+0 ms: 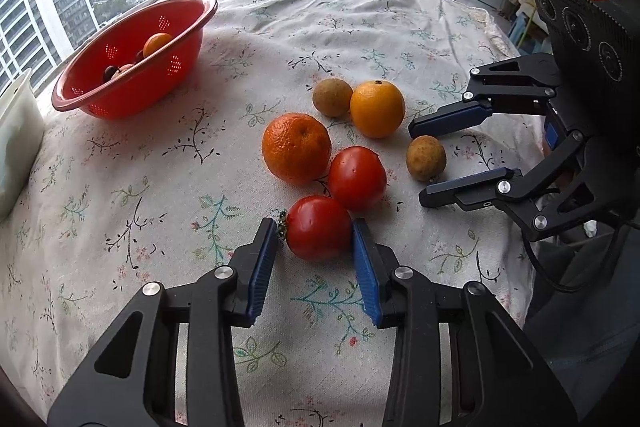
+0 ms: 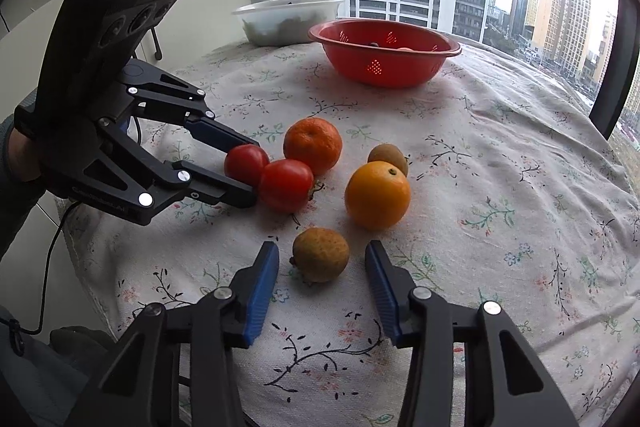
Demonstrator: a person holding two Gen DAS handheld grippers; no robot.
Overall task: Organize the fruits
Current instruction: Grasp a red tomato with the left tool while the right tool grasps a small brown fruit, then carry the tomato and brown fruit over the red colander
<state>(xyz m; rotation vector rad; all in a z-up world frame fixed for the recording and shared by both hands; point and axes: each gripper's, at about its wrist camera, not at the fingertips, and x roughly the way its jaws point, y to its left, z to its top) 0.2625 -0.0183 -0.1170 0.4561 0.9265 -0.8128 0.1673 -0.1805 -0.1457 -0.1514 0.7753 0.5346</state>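
My left gripper (image 1: 314, 227) is shut on a red tomato (image 1: 318, 227), with both blue pads against its sides as it rests on the cloth. A second tomato (image 1: 357, 178) touches it, and behind them lie a mandarin (image 1: 296, 147), an orange (image 1: 377, 109) and a small brown fruit (image 1: 332, 97). My right gripper (image 2: 322, 249) straddles another brown fruit (image 2: 320, 255) and stands open, with a gap showing on each side. The red colander (image 1: 132, 95) at the back left holds several fruits.
A flowered cloth (image 1: 160, 187) covers the round table, whose edge drops off close behind both grippers. A white bowl (image 2: 288, 17) stands beside the colander (image 2: 384, 67) at the window side. Laundry clutter sits beyond the table's far right.
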